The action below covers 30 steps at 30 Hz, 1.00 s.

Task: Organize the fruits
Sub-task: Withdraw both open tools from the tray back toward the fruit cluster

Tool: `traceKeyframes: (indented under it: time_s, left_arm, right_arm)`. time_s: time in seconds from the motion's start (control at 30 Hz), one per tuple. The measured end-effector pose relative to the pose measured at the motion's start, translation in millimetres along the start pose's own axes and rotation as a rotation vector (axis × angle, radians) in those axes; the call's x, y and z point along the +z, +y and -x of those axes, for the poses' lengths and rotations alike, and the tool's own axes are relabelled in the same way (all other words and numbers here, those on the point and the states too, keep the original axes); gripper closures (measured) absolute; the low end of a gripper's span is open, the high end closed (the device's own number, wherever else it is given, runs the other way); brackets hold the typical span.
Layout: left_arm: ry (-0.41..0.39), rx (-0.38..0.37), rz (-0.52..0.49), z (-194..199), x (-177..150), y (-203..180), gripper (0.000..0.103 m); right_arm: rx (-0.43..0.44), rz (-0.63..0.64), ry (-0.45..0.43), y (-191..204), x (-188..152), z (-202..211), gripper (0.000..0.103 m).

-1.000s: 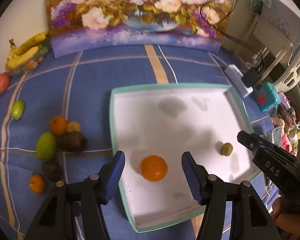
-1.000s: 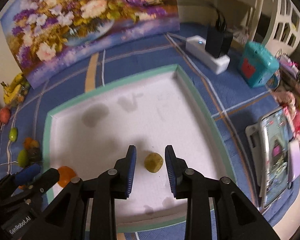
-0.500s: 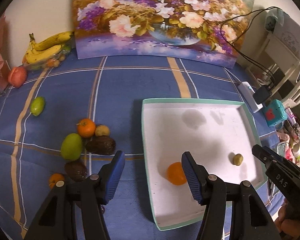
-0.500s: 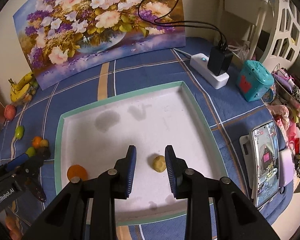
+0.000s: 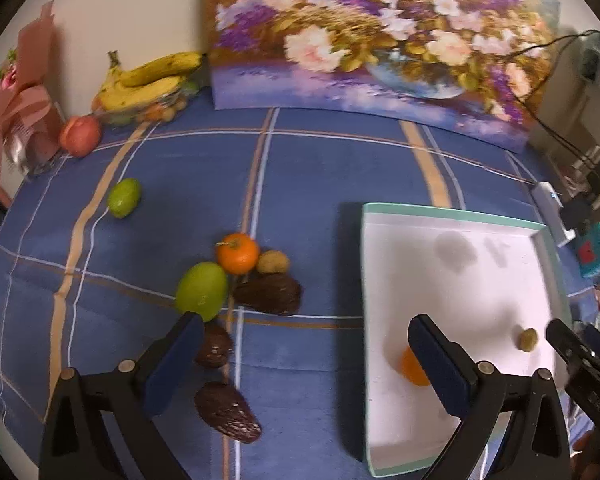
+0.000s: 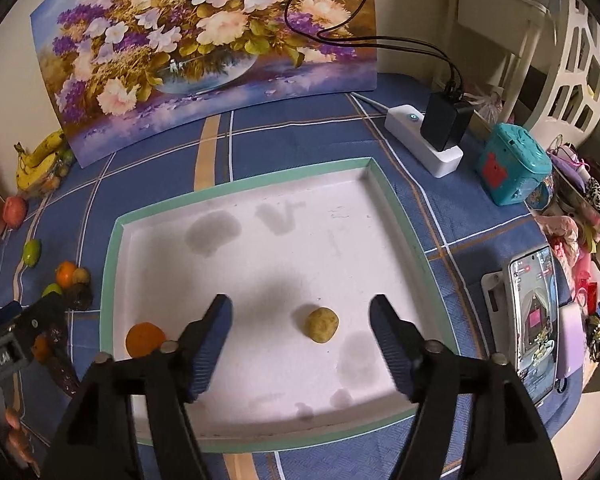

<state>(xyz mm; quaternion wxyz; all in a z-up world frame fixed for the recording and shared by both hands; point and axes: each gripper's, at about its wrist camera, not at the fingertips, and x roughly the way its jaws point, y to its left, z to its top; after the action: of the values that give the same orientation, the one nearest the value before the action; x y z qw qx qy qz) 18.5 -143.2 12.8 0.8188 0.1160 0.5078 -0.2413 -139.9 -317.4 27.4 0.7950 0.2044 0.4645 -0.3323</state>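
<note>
A white tray with a teal rim [image 5: 448, 214] [image 6: 112, 264] holds an orange [image 5: 410, 368] [image 6: 144, 338] and a small yellow-brown fruit [image 6: 321, 325] [image 5: 527, 339]. My right gripper [image 6: 302, 336] hangs over the tray, jaws opening, the small fruit lying between them untouched. My left gripper [image 5: 306, 360] is over the blue cloth left of the tray, jaws opening, gripping nothing. Two dark brown fruits [image 5: 214, 346] lie under it. Beyond are a green mango [image 5: 201, 291], an orange [image 5: 237, 253] and a dark avocado [image 5: 270, 294].
A lime [image 5: 124, 197], a red fruit [image 5: 80, 135] and bananas [image 5: 148, 80] lie at the far left. A flower painting [image 6: 204, 40] stands at the back. A power strip [image 6: 424, 142], a teal box [image 6: 512, 164] and a phone [image 6: 534, 320] sit to the right.
My left gripper has swung left, off the tray and over the loose fruits, and its jaws have spread. The right gripper's jaws have spread wide around the small fruit.
</note>
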Motion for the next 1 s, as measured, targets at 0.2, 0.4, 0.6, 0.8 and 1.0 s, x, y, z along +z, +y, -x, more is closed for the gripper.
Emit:
traceKeyframes:
  time_s: [0.2, 0.4, 0.6, 0.8, 1.0]
  left_arm:
    - [0.0, 0.013, 0.02, -2, 0, 9, 0.0]
    - [0.004, 0.017, 0.008, -2, -2, 7, 0.0]
    - [0.004, 0.01, -0.003, -2, -1, 7, 0.0]
    - [-0.01, 0.012, 0.001, 3, 0, 18, 0.0]
    - [-0.033, 0.048, 0.037, 11, 0, 48, 0.0]
  right_arm:
    - [0.001, 0.008, -0.015, 1, 0, 0, 0.01]
    - [-0.005, 0.014, -0.033, 3, 0, 1, 0.01]
    - [0.009, 0.011, -0.055, 4, 0, 3, 0.01]
    - [0.032, 0.01, -0.047, 10, 0, 0, 0.01]
    - [0.059, 0.038, -0.043, 29, -1, -1, 0.01]
